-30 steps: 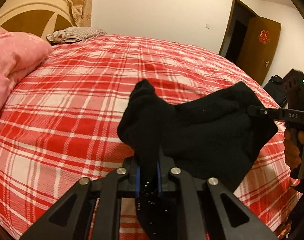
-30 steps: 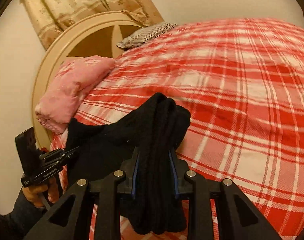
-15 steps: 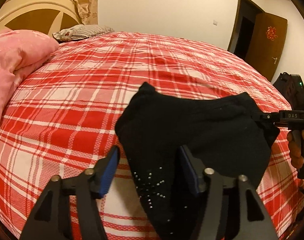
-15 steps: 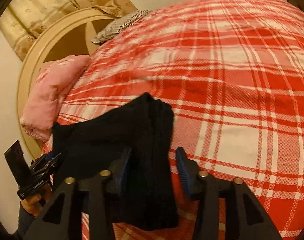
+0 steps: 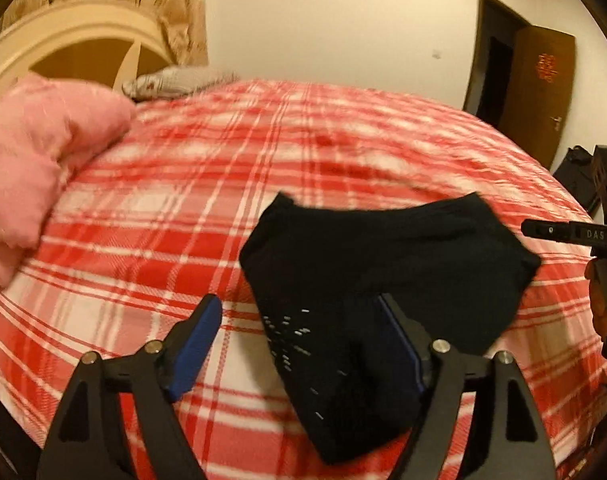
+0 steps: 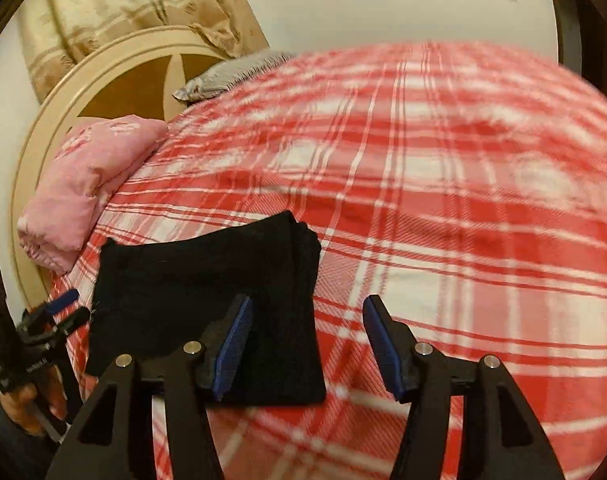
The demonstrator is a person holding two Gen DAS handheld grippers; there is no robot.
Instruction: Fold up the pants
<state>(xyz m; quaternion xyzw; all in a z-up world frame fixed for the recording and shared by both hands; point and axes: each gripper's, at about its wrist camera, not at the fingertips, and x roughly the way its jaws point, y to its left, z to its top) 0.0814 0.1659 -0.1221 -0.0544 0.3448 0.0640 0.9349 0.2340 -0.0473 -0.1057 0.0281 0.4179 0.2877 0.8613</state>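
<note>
The black pants (image 5: 383, 264) lie folded into a compact stack on the red plaid bed (image 5: 263, 160); small shiny studs show on the near part. My left gripper (image 5: 303, 328) is open, pulled back just above the pants' near edge, holding nothing. In the right wrist view the pants (image 6: 207, 292) lie flat to the left. My right gripper (image 6: 307, 332) is open and empty, its left finger over the pants' right edge. The right gripper also shows at the right edge of the left wrist view (image 5: 563, 236), and the left gripper at the lower left of the right wrist view (image 6: 59, 312).
A pink quilt (image 5: 35, 160) and a striped pillow (image 5: 175, 80) lie by the cream headboard (image 6: 115, 80). The plaid cover (image 6: 463, 200) stretches beyond the pants. A brown door (image 5: 539, 80) stands at the far right wall.
Both grippers were shut on the pants, holding them up. They opened, the pants dropped flat on the bed, and both grippers drew back.
</note>
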